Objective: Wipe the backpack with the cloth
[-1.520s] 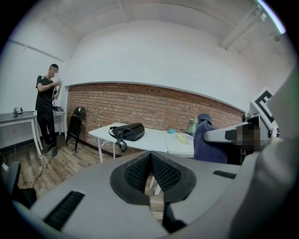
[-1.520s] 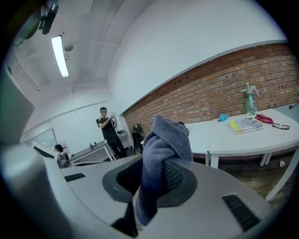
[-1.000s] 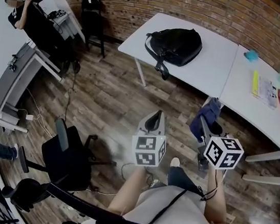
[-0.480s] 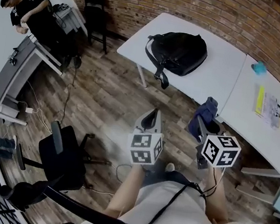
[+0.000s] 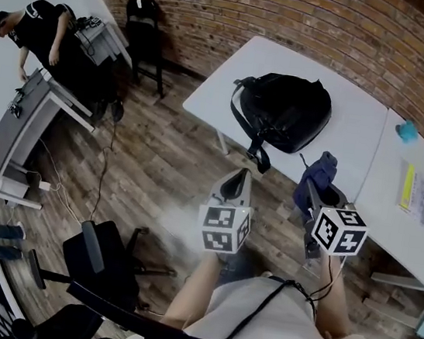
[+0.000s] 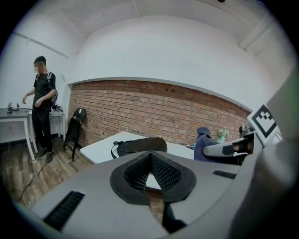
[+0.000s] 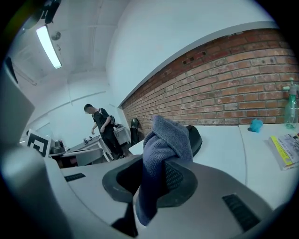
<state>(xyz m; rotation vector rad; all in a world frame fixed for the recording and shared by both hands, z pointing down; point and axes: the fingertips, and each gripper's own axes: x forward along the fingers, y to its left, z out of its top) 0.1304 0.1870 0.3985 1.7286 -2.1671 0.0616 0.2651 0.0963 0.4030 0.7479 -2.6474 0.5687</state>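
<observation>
— Has the wiping started?
— Not yet. The right gripper (image 7: 150, 173) pinches the folded blue terry cloth (image 7: 164, 139). The left gripper (image 6: 150, 161) is pressed together, empty. The black fabric backpack (image 5: 285, 108) lies on the white table (image 5: 354, 97), well apart.

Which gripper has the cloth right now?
The right gripper: its fingers are shut on the blue cloth, which bunches up above them. The left gripper has its fingers together with nothing between them.

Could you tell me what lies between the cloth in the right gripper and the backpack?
Only bare white table separates the cloth from the backpack; the head view shows this.
</observation>
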